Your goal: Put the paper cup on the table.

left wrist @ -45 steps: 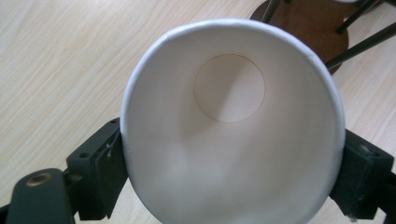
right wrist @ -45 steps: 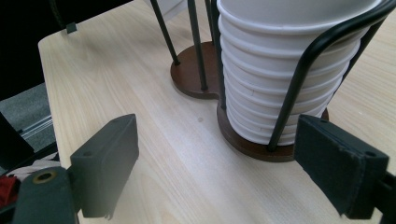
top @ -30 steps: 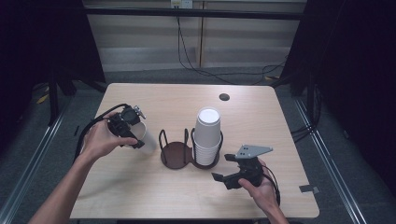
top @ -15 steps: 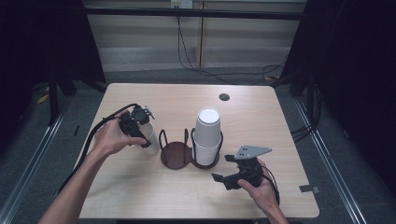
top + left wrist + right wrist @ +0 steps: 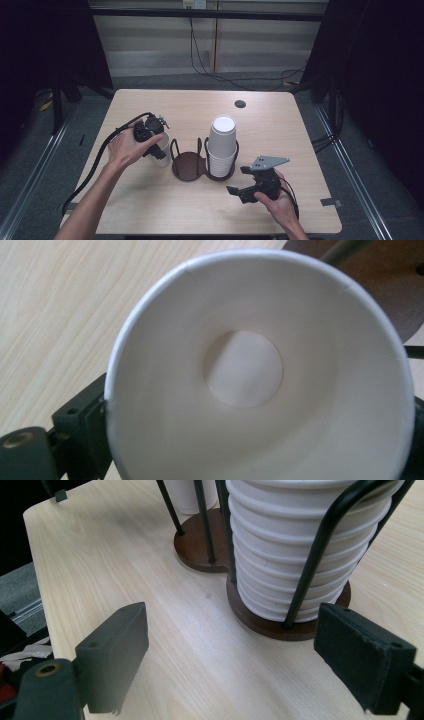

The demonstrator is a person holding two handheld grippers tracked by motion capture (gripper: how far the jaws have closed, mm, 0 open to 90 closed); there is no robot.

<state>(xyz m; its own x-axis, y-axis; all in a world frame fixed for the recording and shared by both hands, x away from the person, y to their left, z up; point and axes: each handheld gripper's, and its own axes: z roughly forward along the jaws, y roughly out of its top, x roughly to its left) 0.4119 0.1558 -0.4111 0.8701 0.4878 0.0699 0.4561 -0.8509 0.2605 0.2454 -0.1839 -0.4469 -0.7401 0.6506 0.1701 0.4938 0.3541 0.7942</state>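
A single white paper cup (image 5: 161, 150) stands on the table just left of the dark wire cup holder (image 5: 189, 165). My left gripper (image 5: 156, 145) points down over it, and its jaws have just been opening with the cup between them. In the left gripper view I look straight into the cup (image 5: 260, 370), with a jaw beside its rim at each edge. The holder's right ring carries a tall stack of white cups (image 5: 221, 145); its left ring is bare. My right gripper (image 5: 240, 181) stands open near the table's front, facing the stack (image 5: 300, 545) and the holder base (image 5: 200, 550).
A small dark round grommet (image 5: 240, 104) sits near the table's far edge. The left gripper's black cable (image 5: 95, 165) loops over the table's left side. A small dark tab (image 5: 327, 202) lies at the front right corner.
The left hand has carried the cup to the right and a little lower, up to the holder's left side. The right gripper has not moved.
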